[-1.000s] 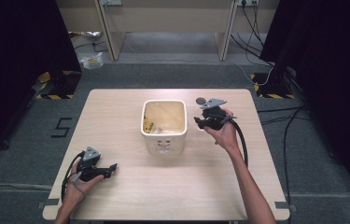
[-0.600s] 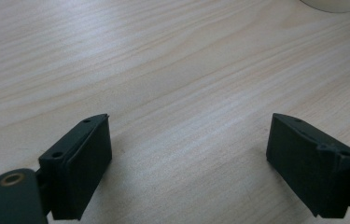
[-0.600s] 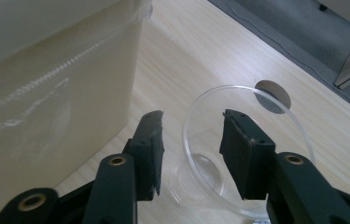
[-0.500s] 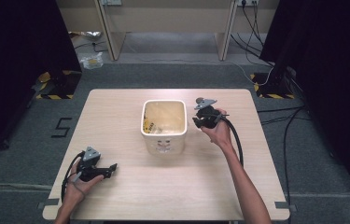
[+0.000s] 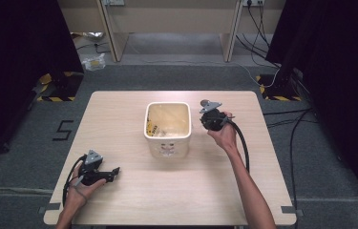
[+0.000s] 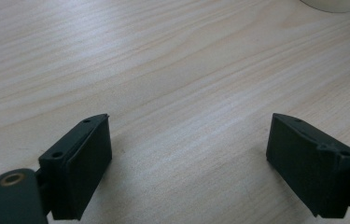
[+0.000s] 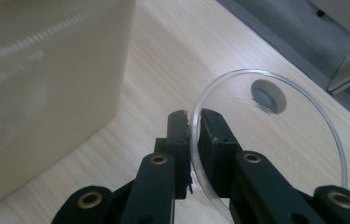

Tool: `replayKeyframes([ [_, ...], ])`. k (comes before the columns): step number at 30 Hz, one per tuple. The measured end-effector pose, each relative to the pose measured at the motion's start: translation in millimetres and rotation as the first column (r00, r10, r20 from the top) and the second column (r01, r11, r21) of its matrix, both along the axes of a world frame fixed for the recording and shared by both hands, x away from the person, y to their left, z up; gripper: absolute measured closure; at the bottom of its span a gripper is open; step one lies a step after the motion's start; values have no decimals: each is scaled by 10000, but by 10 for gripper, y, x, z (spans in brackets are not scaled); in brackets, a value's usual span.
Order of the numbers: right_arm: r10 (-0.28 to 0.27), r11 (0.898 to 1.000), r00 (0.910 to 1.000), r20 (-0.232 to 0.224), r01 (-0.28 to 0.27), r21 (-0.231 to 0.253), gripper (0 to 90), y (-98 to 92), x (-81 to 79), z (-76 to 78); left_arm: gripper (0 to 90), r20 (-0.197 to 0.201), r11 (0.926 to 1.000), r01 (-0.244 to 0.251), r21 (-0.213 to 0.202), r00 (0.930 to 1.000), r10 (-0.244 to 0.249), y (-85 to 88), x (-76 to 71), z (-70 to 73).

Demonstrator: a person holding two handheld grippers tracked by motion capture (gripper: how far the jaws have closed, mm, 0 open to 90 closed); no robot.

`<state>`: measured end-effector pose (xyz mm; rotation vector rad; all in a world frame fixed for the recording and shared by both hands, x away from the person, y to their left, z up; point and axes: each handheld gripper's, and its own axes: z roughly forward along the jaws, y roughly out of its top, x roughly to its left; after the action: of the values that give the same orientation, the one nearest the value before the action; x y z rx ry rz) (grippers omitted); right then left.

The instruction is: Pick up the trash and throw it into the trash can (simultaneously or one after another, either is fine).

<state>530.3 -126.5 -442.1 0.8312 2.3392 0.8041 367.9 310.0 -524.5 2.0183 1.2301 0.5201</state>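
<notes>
A clear round dish (image 7: 275,140) stands on edge between the jaws of my right gripper (image 7: 193,116), which have just been closing and now pinch its rim. In the high view that gripper (image 5: 210,113) hovers just right of a cream square bin (image 5: 167,123), whose wall (image 7: 46,93) fills the left side of the right gripper view. My left gripper (image 5: 114,171) rests on the table at the front left. Its fingers (image 6: 84,163) stand wide apart over bare wood, with nothing between them (image 6: 189,135).
A small grey disc (image 7: 268,95) lies on the table beyond the dish, near the far right edge. Something yellow (image 5: 153,128) lies inside the bin. The wooden table (image 5: 119,119) stands on grey carpet, with cables (image 5: 291,129) trailing on the floor at its right.
My right gripper has edged slightly left toward the bin. The left gripper has stayed where it was.
</notes>
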Motion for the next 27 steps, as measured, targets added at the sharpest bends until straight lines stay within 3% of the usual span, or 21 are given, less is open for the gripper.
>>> replayKeyframes([
  [13,-22,9987,9983,587,-7,502,828,-144,-146,409,133,-3,10000,-2,-2,10000,2,0,0,1],
  [17,-40,9967,9979,641,-12,810,828,-179,-174,500,133,-12,10000,2,1,10000,-2,0,0,1],
  [27,24,9950,9963,860,-110,996,828,-210,-238,690,134,-11,10000,2,1,10000,-2,0,-1,1],
])
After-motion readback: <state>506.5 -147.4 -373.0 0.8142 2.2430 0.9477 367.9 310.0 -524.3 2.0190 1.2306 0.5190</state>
